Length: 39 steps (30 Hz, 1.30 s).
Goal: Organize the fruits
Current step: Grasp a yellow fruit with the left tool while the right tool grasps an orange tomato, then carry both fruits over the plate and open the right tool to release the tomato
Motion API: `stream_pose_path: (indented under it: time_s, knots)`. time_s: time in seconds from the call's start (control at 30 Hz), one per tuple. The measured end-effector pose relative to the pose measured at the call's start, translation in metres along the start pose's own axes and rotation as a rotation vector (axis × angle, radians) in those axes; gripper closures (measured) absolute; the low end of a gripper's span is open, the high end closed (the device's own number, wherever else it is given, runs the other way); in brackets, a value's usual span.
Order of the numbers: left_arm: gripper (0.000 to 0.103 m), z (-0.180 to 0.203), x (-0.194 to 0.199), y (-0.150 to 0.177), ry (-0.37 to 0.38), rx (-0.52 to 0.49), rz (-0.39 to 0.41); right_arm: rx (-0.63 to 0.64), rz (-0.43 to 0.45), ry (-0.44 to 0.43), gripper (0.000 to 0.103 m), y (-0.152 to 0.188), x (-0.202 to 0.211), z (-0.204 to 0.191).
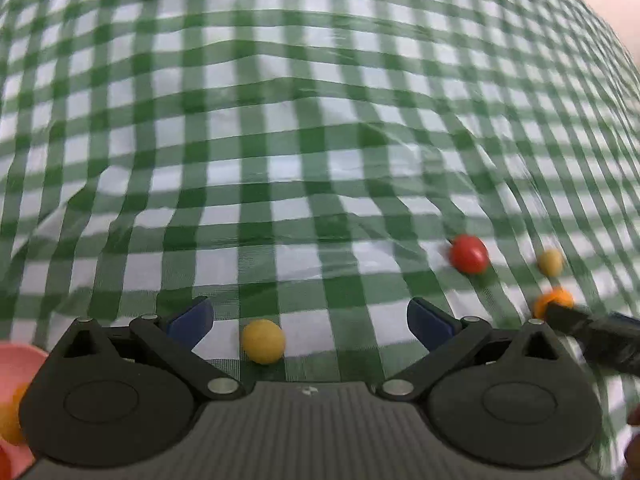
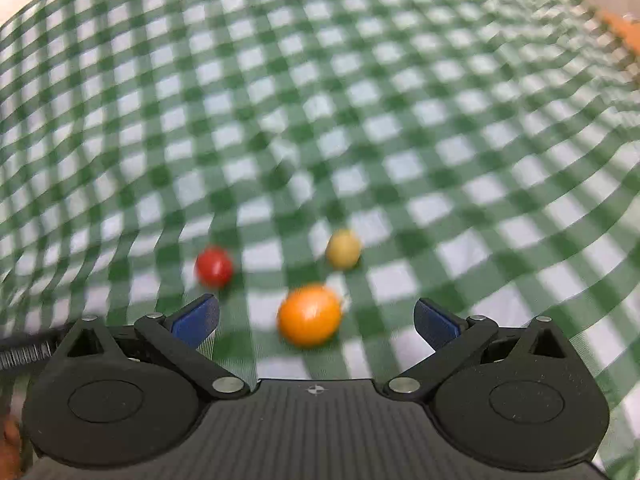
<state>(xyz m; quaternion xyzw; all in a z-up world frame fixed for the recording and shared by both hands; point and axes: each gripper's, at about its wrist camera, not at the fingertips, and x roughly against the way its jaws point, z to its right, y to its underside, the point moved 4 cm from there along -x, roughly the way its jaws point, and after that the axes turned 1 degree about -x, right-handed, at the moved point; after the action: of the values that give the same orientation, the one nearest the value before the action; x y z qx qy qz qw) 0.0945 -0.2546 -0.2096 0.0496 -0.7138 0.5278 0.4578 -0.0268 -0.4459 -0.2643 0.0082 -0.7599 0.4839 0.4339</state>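
Note:
My left gripper [image 1: 310, 320] is open just above the green checked cloth, with a small yellow fruit [image 1: 263, 341] between its blue fingers, nearer the left one. To its right lie a red fruit [image 1: 469, 253], a pale yellow fruit [image 1: 551, 261] and an orange fruit [image 1: 554, 300]. My right gripper [image 2: 316, 320] is open, with the orange fruit [image 2: 309, 315] between its fingers, touching neither. The red fruit [image 2: 214, 267] and the pale yellow fruit [image 2: 343, 249] lie just beyond it. The right gripper's tip shows in the left wrist view [image 1: 592, 330] beside the orange fruit.
A pink bowl [image 1: 18, 360] with orange fruit inside sits at the lower left of the left wrist view. The green checked cloth [image 1: 320, 120] is wrinkled and covers the table. An orange object [image 2: 624, 32] is blurred at the far right edge.

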Motion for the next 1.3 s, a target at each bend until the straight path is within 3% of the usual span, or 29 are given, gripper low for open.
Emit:
stream_pose_path:
  time_s: [0.07,0.13,0.2,0.3,0.47,0.57,0.67,0.73,0.77,0.97,1.07,1.17,1.3]
  knots:
    - [0.000,0.007,0.002,-0.001,0.039,-0.024,0.004,0.057,0.016,0.051,0.001,0.002,-0.005,0.002]
    - [0.000,0.016,-0.001,-0.003,0.077,-0.033,0.002,0.082,0.030,0.042,0.001,-0.005,-0.013,0.003]
    - [0.000,0.026,-0.009,-0.001,0.078,-0.066,-0.056,0.083,0.026,0.037,0.001,-0.010,-0.023,0.003]
    - [0.000,0.028,-0.011,0.010,0.012,-0.105,-0.071,0.094,-0.009,0.025,0.001,-0.007,-0.034,0.000]
    - [0.004,0.010,-0.021,0.022,-0.064,-0.008,-0.112,0.123,-0.009,0.047,0.001,-0.003,-0.041,-0.008]
    - [0.009,-0.001,-0.024,0.019,-0.073,0.028,-0.090,0.115,0.006,0.066,0.001,-0.002,-0.045,-0.009]
    - [0.029,-0.002,-0.029,0.010,-0.032,0.019,-0.074,0.104,0.013,0.078,0.002,0.000,-0.044,-0.009]
    - [0.075,-0.001,-0.026,0.006,-0.009,0.017,-0.066,0.100,0.047,0.067,0.035,0.000,-0.036,-0.011]
    - [0.076,0.000,-0.024,0.004,-0.023,0.017,-0.076,0.108,0.051,0.053,0.057,-0.001,-0.032,-0.013]
    - [0.076,0.000,0.014,0.000,-0.013,0.043,-0.067,0.052,0.100,0.037,0.058,-0.007,-0.016,-0.017]
    - [0.076,-0.013,0.059,0.004,0.005,0.057,-0.063,0.085,0.131,-0.007,0.058,-0.008,0.000,-0.031]
    - [0.076,-0.037,0.108,0.020,-0.025,0.069,-0.076,0.107,0.102,-0.037,0.058,0.005,0.021,-0.055]
    - [0.076,-0.087,0.159,0.052,-0.089,0.139,-0.110,0.175,0.074,-0.188,0.058,0.029,0.067,-0.110]
